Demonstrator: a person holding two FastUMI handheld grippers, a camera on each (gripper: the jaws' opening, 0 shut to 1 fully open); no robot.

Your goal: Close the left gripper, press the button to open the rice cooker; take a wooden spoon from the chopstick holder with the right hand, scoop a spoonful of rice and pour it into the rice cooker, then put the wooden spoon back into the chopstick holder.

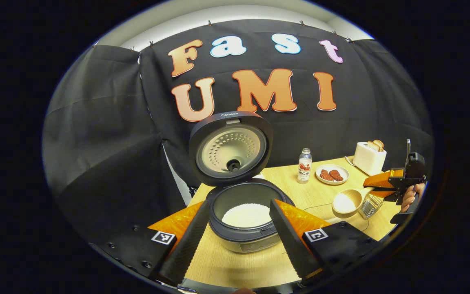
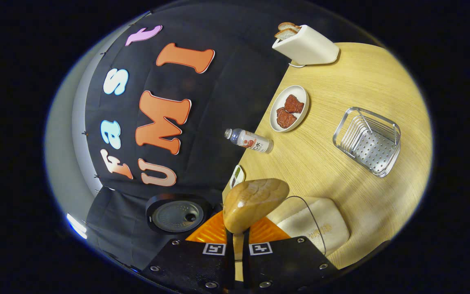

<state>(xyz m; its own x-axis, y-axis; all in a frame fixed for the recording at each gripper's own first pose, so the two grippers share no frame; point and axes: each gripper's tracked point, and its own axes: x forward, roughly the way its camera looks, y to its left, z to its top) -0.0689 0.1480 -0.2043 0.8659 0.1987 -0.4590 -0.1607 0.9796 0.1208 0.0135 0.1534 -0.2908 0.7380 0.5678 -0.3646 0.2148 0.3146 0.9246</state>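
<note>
Spoon (image 2: 254, 203) sits clamped by its handle in the right gripper's (image 2: 238, 239) closed jaws, its bowl heaped with rice in the left gripper view, so the pour seems to be the step in hand. The next move likely calls for carrying it level over the rice cooker (image 1: 244, 214), whose lid stands up and whose pot holds rice between the left gripper's (image 1: 239, 239) open jaws. Beyond the right jaws on the table (image 2: 365, 77), the chopstick holder (image 2: 367, 141) stands empty.

A light wooden table (image 2: 365, 81) is carrying an open rice cooker (image 1: 243, 220), bottle (image 1: 304, 165), plate (image 1: 332, 174), toaster (image 1: 369, 158) and wire holder (image 2: 367, 141).
</note>
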